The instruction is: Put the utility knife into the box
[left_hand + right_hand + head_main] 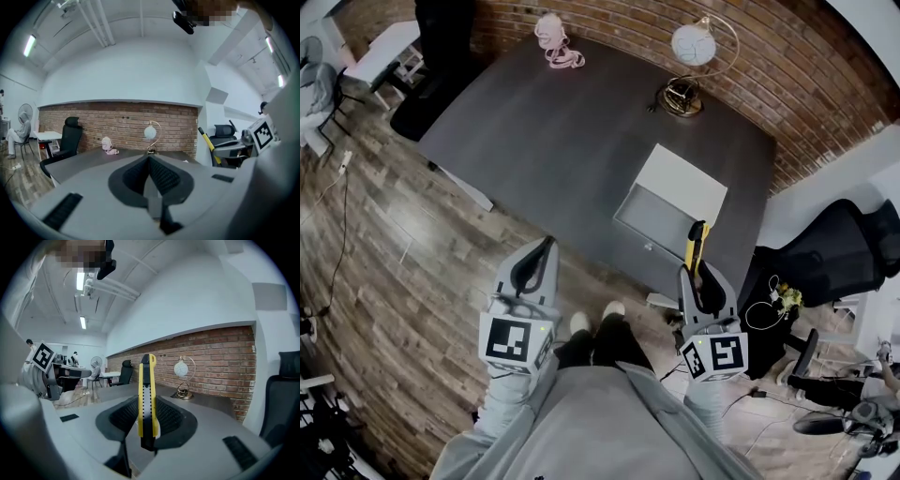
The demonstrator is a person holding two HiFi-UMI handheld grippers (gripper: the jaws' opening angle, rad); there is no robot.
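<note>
A yellow and black utility knife [146, 399] stands upright between the jaws of my right gripper [147, 416], which is shut on it. In the head view the utility knife [697, 246] pokes out past the right gripper [703, 281], just short of the desk's near edge. The box [670, 204], white with an open lid and a grey inside, lies on the dark desk [562, 141] right ahead of the knife tip. My left gripper [536, 265] hangs over the floor in front of the desk. Its jaws [150, 176] are shut with nothing between them.
A globe lamp on a gold ring stand [692, 66] and a pink object [555, 42] sit at the desk's far edge by the brick wall. A black office chair [839, 248] stands to the right. The person's shoes [595, 317] show on the wooden floor.
</note>
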